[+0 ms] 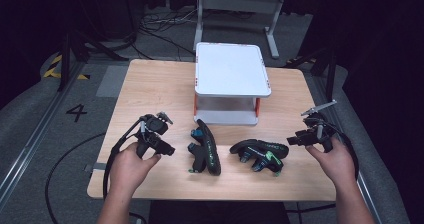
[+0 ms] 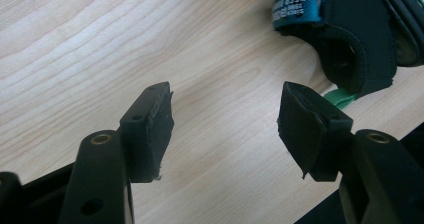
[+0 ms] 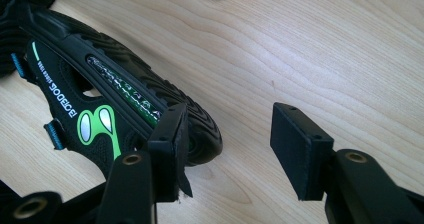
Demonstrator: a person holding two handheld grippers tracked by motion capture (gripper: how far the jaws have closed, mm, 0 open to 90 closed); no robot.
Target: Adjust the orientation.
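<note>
Your left gripper has its jaws standing wide with nothing but bare wood between them. Just beyond the far pad sits the left sandal, its blue strap and green tab close by but untouched. You're lined up short of it, pads apart, which looks like the set-up for a reach in.

Your right gripper is spread too, and empty. The right sandal lies on its side just outside one pad, its sole edge close against that pad's outer face, so the shoe is not yet between the jaws. You'll want to shift across before you squeeze, I'd say.

Pulling back to the high view: your left gripper and right gripper flank the pair, one shoe per hand, which is likely why they sit so. The left sandal and right sandal rest side by side near the table front edge. Behind them stands the white rack, its two shelves bare, a probable home for both.
</note>
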